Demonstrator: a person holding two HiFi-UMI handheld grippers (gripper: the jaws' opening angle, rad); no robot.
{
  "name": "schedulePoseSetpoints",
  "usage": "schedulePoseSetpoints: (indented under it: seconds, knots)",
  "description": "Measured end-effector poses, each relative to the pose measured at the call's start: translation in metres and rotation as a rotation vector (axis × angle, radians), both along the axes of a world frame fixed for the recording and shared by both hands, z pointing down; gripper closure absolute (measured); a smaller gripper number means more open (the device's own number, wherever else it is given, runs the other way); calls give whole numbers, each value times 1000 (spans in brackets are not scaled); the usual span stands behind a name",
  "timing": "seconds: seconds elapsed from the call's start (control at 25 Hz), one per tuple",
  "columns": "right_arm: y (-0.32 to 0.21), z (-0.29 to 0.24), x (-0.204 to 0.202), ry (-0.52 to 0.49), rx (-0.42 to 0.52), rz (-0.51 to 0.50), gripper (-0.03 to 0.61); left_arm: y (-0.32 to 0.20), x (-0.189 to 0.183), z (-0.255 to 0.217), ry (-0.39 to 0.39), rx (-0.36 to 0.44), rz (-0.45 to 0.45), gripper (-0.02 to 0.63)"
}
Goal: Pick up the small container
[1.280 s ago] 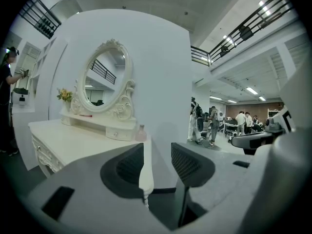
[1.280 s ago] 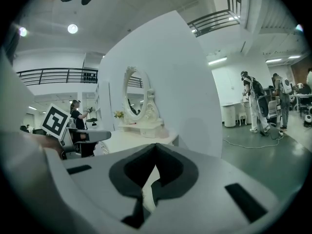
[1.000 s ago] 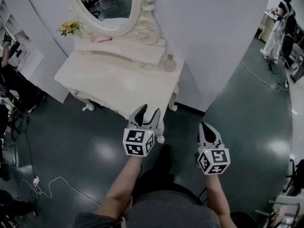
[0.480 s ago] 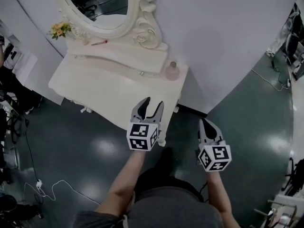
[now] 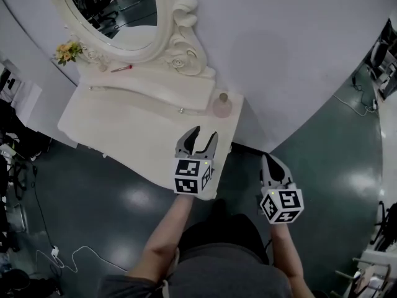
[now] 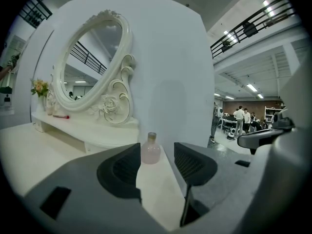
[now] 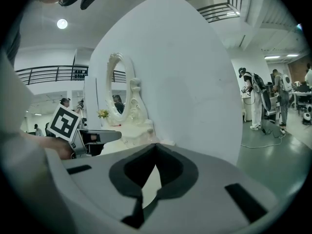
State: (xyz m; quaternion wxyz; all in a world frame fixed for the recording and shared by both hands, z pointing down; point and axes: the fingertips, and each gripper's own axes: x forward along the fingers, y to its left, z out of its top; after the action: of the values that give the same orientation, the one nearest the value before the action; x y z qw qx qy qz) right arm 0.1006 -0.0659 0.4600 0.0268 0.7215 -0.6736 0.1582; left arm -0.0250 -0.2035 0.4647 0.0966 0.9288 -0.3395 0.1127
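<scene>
two claws. left claw [image 5: 203, 133]: jaws wide apart, empty, by tabletop [image 5: 124, 129] right edge. right claw [image 5: 271, 162]: jaws closed together, empty, off tabletop. one small container [image 5: 222, 106]: pinkish, round-bellied, short capped neck, far right corner. one oval mirror [image 5: 111, 11], carved cream frame.

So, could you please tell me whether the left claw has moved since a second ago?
Yes: the left claw has advanced from the dressing table's front edge to over its top, nearer the small container.

No readable text or labels anywhere
</scene>
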Motion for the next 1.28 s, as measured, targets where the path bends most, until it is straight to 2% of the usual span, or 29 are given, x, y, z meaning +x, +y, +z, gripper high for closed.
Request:
schedulePoseSetpoints:
  seconds: [0.44,1.28]
  knots:
    - [-28,0,26,3,6,0,575,-27,32,7,-27,0,7,410]
    - [-106,6,91,-19,-17,-175,575,-88,90,31,-91,-46,-147,410]
